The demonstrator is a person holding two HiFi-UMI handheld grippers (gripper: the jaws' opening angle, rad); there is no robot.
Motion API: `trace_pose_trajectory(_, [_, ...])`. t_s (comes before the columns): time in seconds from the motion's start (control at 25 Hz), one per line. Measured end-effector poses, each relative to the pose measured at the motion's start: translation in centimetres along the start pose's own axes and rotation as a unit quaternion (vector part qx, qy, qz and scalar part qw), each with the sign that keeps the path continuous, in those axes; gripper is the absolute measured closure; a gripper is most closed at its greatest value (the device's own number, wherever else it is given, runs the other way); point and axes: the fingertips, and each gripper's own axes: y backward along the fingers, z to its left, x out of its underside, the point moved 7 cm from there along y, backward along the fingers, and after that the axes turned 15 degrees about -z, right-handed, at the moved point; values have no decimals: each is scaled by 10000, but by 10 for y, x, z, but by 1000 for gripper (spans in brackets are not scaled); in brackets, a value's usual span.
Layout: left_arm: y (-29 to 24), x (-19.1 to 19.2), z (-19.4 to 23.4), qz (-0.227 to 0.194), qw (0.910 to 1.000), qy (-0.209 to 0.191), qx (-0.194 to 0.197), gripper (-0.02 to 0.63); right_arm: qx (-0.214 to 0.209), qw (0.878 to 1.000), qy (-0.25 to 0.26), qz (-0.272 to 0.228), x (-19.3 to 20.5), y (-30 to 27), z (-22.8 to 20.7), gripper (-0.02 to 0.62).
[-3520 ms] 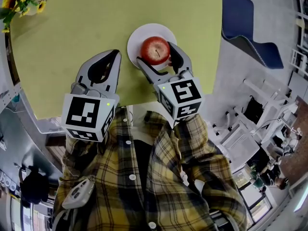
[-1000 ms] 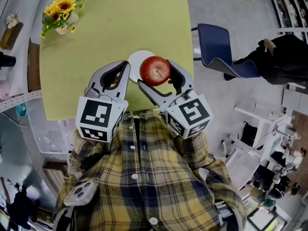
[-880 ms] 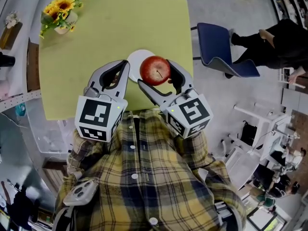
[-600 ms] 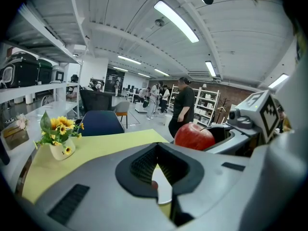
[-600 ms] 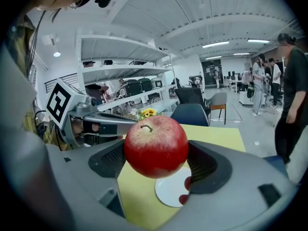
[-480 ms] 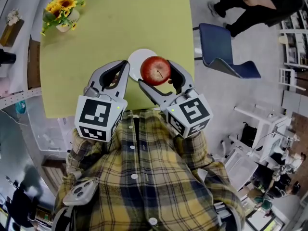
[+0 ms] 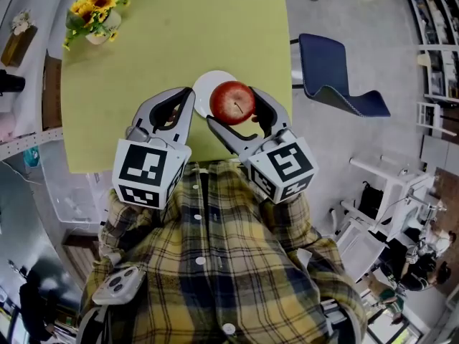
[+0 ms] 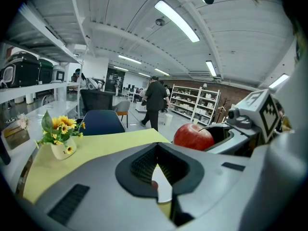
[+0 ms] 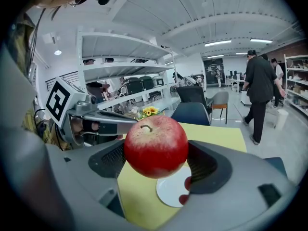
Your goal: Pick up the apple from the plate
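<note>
1. The right gripper (image 7: 235,110) is pinching the apple (image 7: 232,102) across its middle, one of the fingers on each side, and the apple is hanging in the air over the plate (image 7: 204,90), clear of it going by the right gripper view
2. The left gripper (image 7: 183,100) is sitting just beside it with its fingers pressed together on nothing, so it's not really helping here
3. If I'm doing this lift, I'm holding the squeeze steady, not crushing, since a round smooth apple is probably going to roll out of the pads if the grip is slackening
4. I'm also raising it straight, stem up, and steering clear of that left gripper hovering so near
5. Counting: I'm seeing one apple, one white plate, two grippers, one pot of sunflowers (image 7: 93,20) at the far corner of the yellow-green surface (image 7: 143,56), and one blue chair (image 7: 337,67) standing beside it
</note>
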Motion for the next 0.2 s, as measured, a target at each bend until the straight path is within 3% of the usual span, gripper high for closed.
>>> trace_pose_trajectory(0.2, [-4, 0, 7, 39, 10000, -12, 35, 600, -36, 10000, -21, 46, 0, -8, 0, 213])
